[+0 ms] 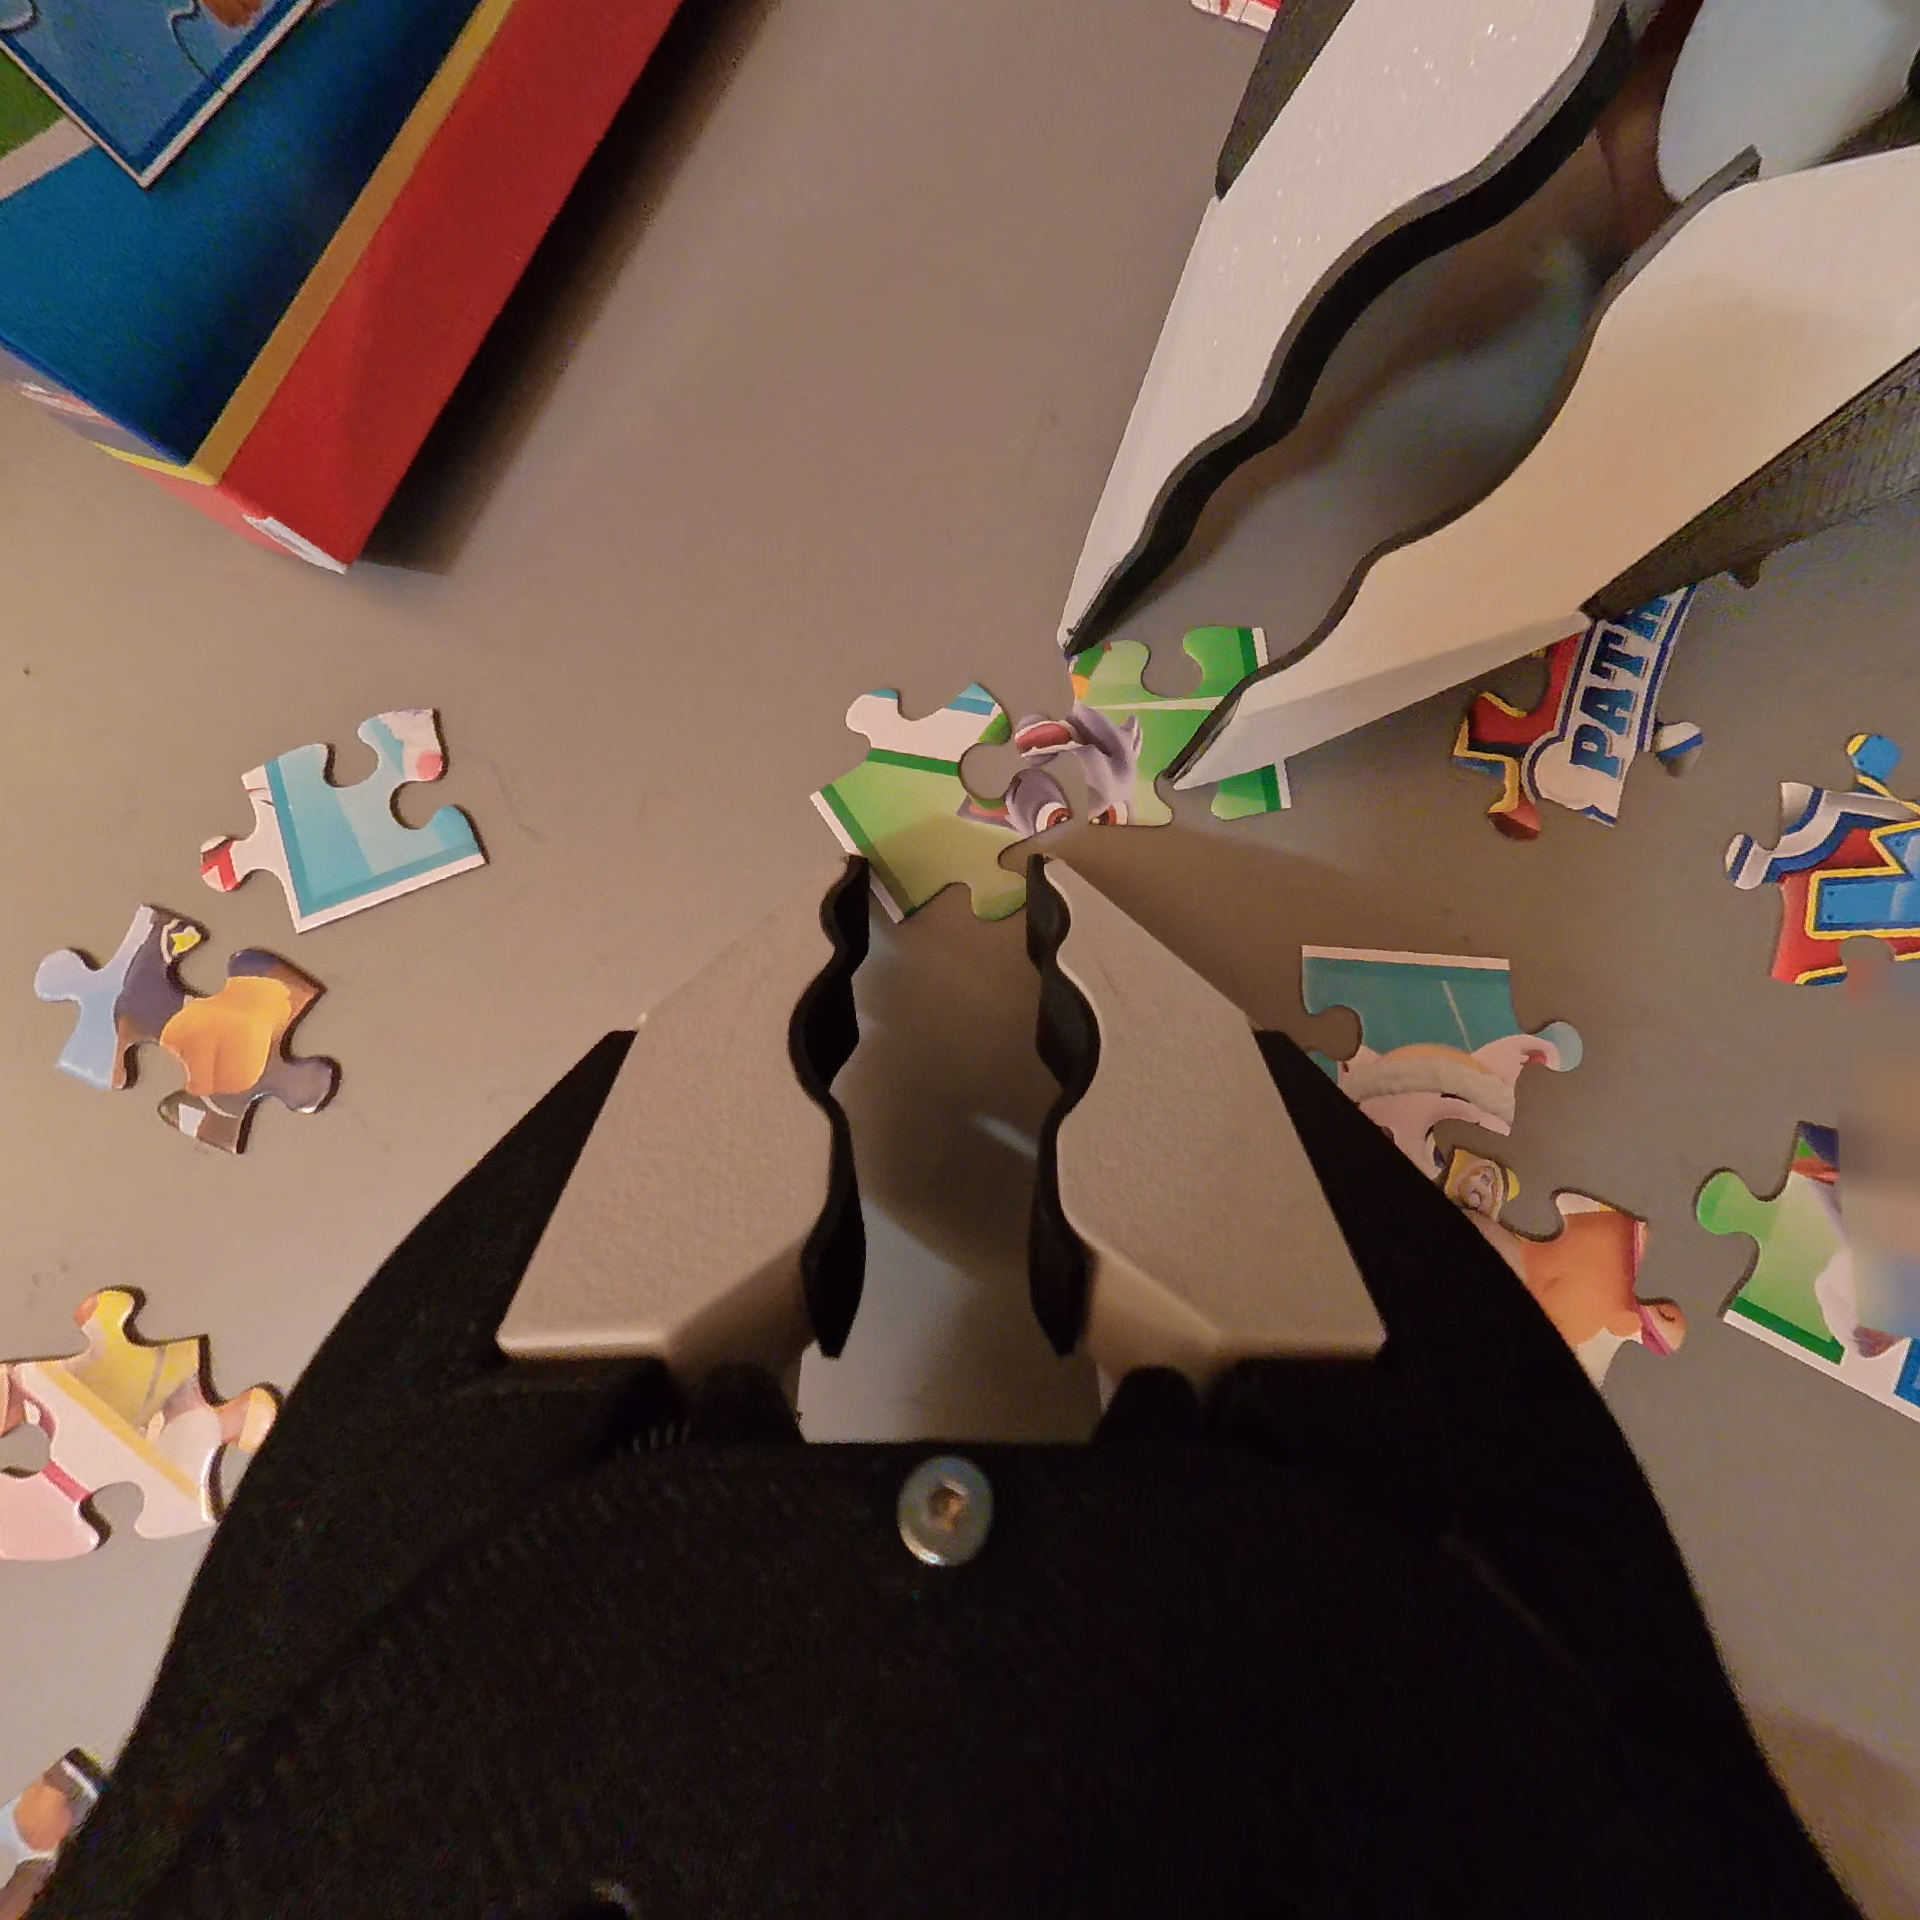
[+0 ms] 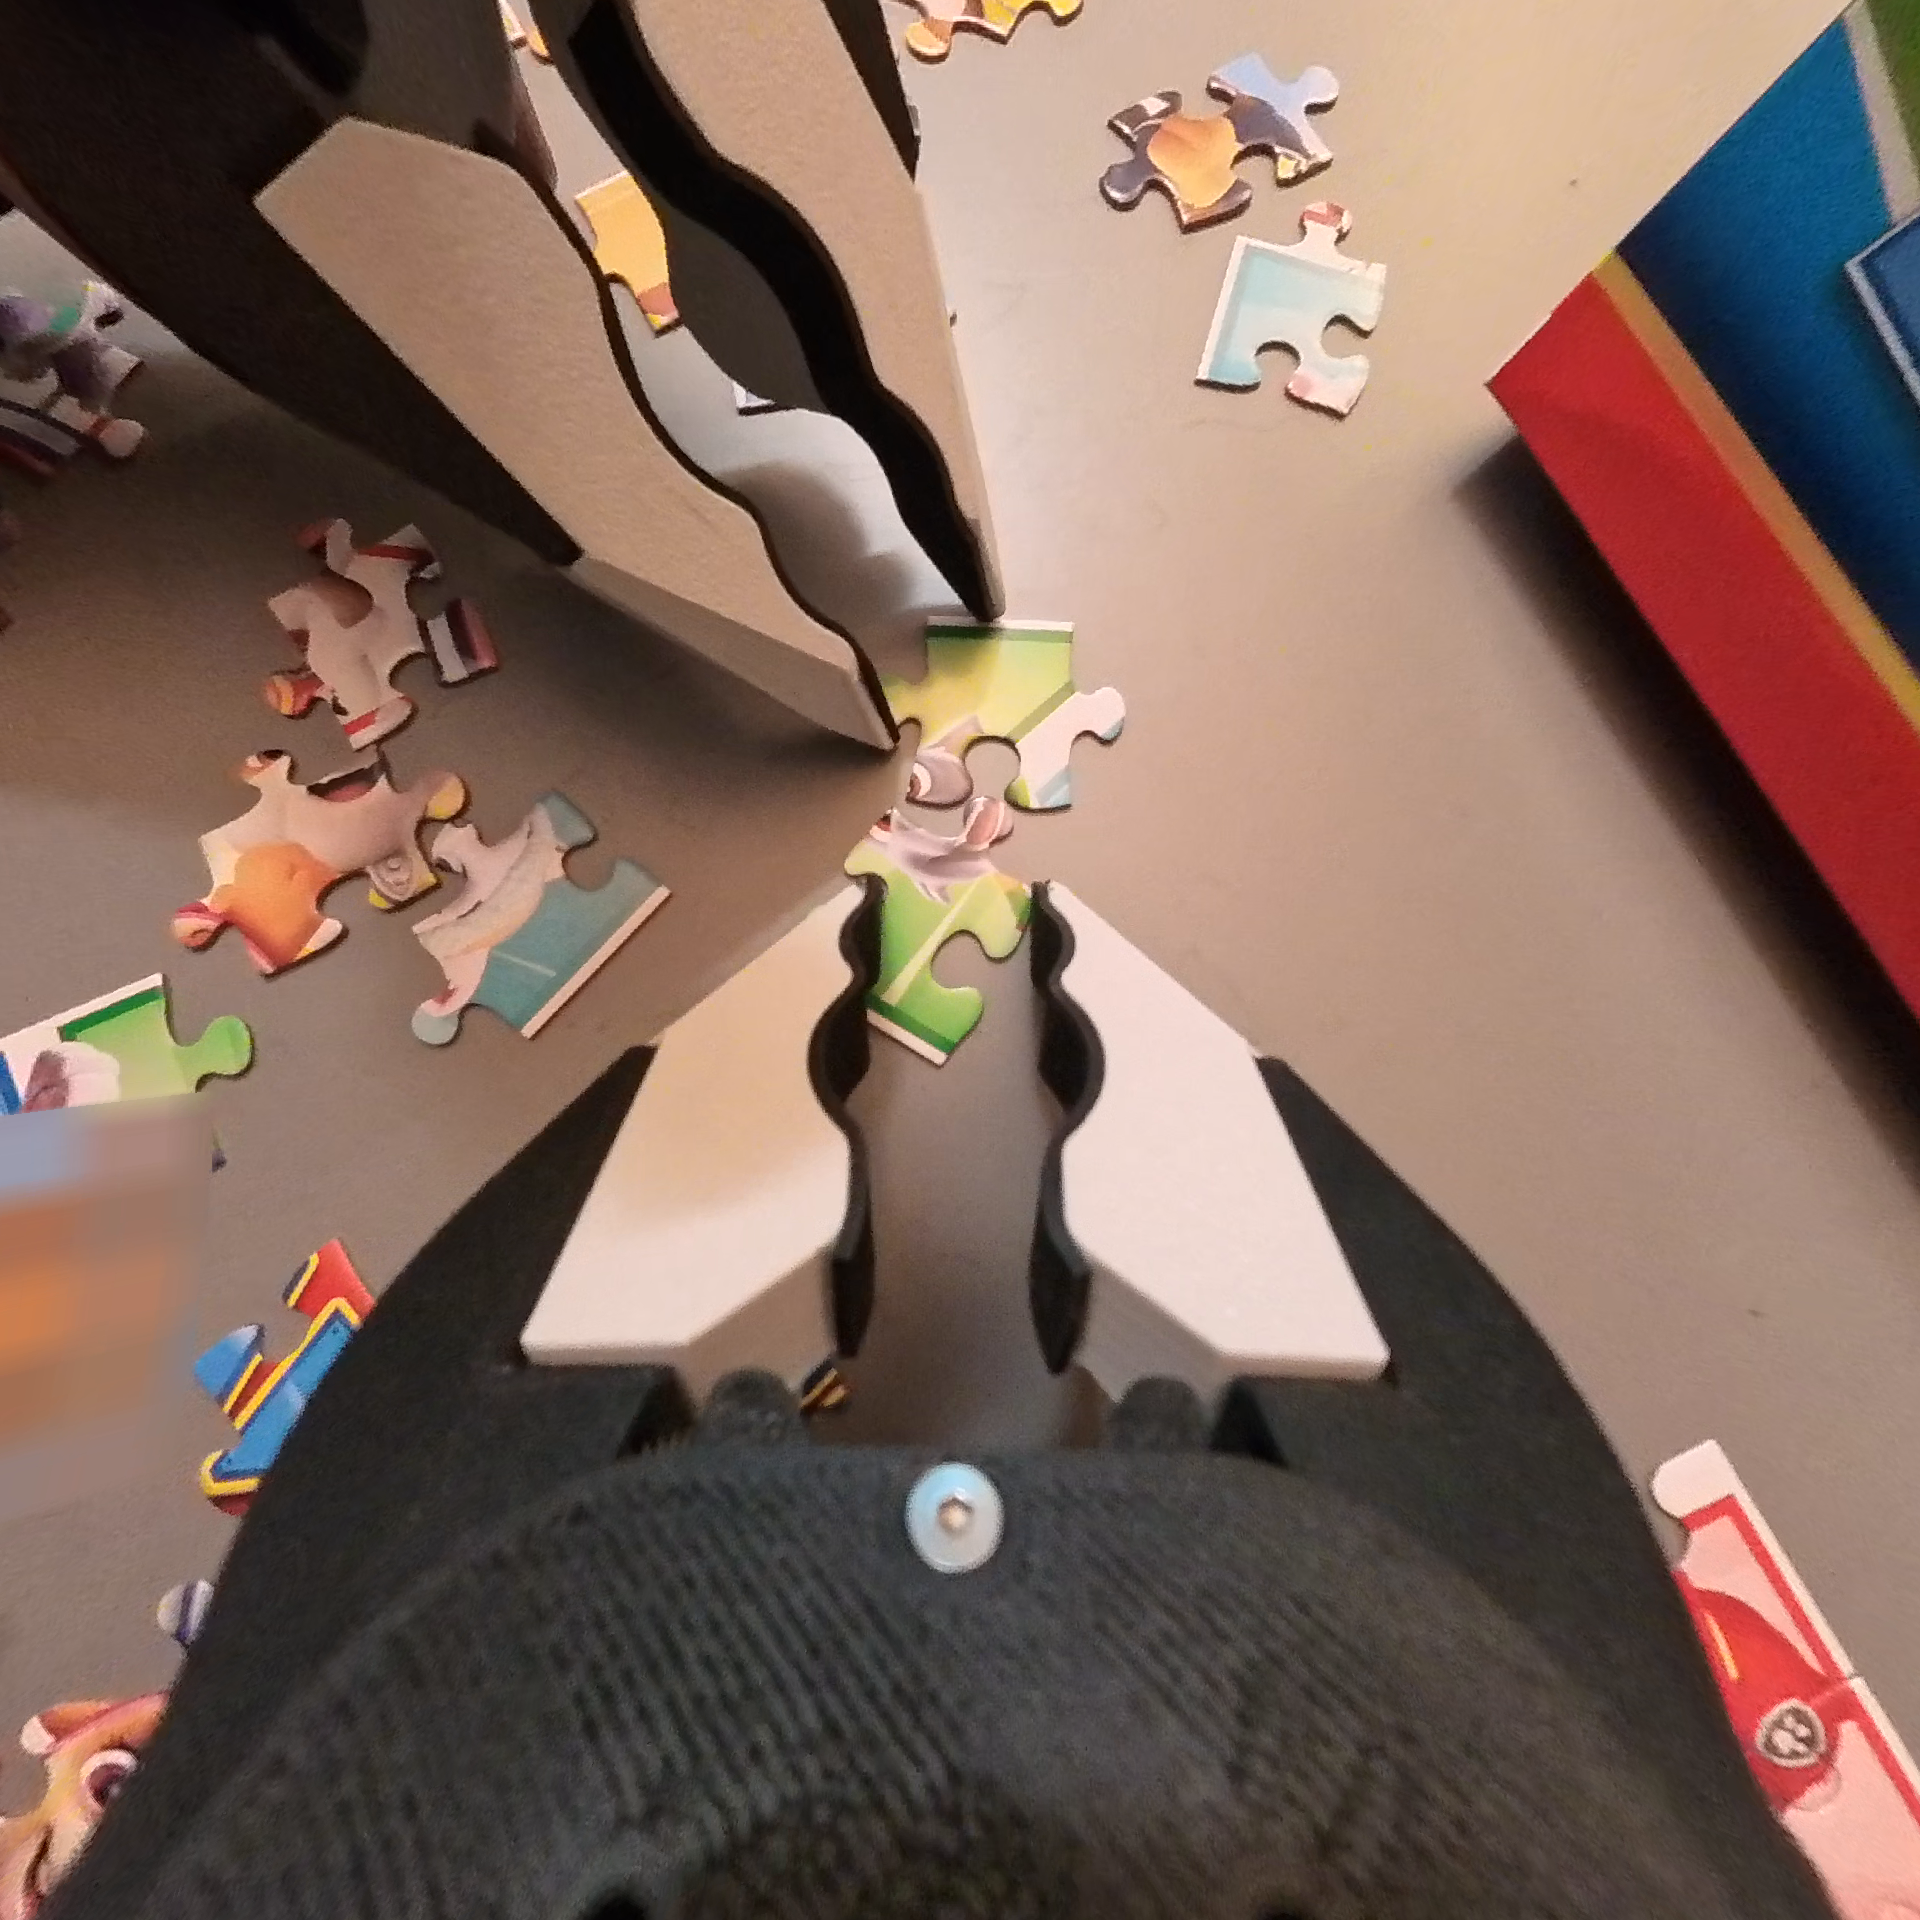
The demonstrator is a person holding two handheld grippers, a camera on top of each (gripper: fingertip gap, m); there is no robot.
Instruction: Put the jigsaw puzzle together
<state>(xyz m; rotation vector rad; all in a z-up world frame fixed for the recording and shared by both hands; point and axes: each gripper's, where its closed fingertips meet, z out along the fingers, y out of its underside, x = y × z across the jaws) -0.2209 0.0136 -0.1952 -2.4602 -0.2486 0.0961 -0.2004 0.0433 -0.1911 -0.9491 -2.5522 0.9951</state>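
Two green puzzle pieces lie flat on the grey table, edge to edge, with parts of a grey cartoon animal meeting between them. My left gripper is shut on the nearer piece with a white border, and its pads press the piece's two sides. This piece also shows in the right wrist view, between the left gripper's tips. My right gripper is shut on the other green piece. In the left wrist view its white fingers straddle that piece.
A red and blue box stands at the far left, and shows in the right wrist view. Several loose puzzle pieces lie around, such as a teal one, an orange one and a red and blue one. The tips of one gripper are about 4 centimeters away from the tips of the other.
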